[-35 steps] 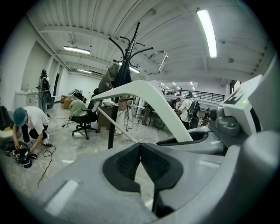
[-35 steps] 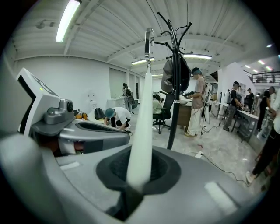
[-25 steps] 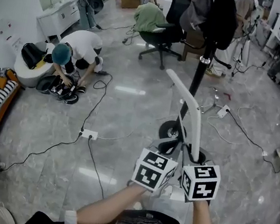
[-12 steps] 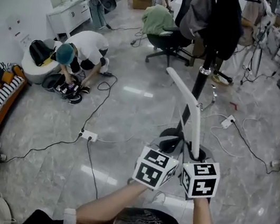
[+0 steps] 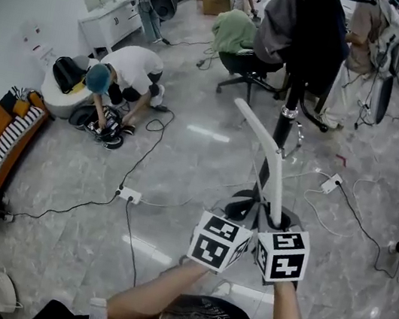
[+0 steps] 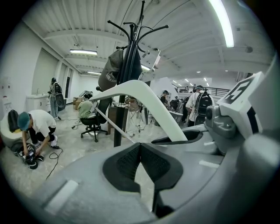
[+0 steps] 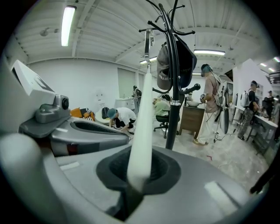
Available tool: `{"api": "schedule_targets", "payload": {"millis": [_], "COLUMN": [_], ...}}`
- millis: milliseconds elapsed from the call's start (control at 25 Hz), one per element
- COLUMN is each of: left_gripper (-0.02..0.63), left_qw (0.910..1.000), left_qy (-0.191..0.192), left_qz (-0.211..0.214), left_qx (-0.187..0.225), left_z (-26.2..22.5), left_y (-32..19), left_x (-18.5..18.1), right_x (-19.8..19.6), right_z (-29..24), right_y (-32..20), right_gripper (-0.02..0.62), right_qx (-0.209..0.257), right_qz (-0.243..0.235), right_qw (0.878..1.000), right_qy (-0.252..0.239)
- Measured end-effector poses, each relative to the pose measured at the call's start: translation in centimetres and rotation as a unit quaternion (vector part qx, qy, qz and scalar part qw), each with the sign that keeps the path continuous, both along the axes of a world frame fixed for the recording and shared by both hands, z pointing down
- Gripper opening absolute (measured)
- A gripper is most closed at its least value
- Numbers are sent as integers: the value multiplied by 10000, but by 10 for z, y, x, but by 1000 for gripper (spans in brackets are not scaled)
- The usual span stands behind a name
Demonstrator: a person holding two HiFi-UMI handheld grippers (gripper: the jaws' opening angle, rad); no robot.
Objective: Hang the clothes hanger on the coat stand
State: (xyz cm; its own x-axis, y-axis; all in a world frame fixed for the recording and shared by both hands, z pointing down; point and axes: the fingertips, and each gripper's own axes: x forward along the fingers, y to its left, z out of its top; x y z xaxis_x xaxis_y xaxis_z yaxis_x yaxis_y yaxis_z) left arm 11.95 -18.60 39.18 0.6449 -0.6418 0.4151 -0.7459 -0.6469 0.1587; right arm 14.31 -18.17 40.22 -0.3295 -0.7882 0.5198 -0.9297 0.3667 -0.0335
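A white clothes hanger (image 5: pixel 271 154) rises from my right gripper (image 5: pixel 277 221), which is shut on its lower end. In the right gripper view the hanger's arm (image 7: pixel 142 127) stands up between the pads, its metal hook near the stand's top. The black coat stand (image 5: pixel 293 95) stands just beyond, with dark clothes and a bag on its upper pegs; its round base (image 5: pixel 247 201) is on the floor by the grippers. My left gripper (image 5: pixel 241 210) sits close beside the right one, its pads (image 6: pixel 131 159) together with nothing between them. The hanger (image 6: pixel 146 103) crosses in front of it.
A person (image 5: pixel 127 73) crouches on the floor at the left over some gear. Cables and a power strip (image 5: pixel 129 194) lie across the marble floor; another strip (image 5: pixel 331 183) lies at the right. An office chair (image 5: pixel 248 68) with a seated person stands behind the stand.
The head view has shifted a little, so the coat stand and the crouching person sit slightly further right and nearer. Both grippers and the hanger keep the same pose.
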Motion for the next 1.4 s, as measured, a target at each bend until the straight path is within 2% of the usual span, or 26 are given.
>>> {"api": "schedule_targets", "payload": {"millis": [240,600,1400], "left_gripper": [5,5,5], "left_qw": [9999,9999,9964], "left_qy": [6,-9,112], "left_qz": [-109,-121,811], "left_qx": [-9,-61,-217], "left_z": [11,13,25], "left_y": [-7,-28,-126], "left_x": [14,6,-22], "right_x": [16,11,-15], "right_z": [10,13,28], "right_y": [-10,-32,-115], "right_gripper": [36,37,36], "right_qx": [16,-43,-264], "right_qz": [-83,-75,838], "right_qw": [10000,9999,9959], "right_qy": [-41,-53,206]}}
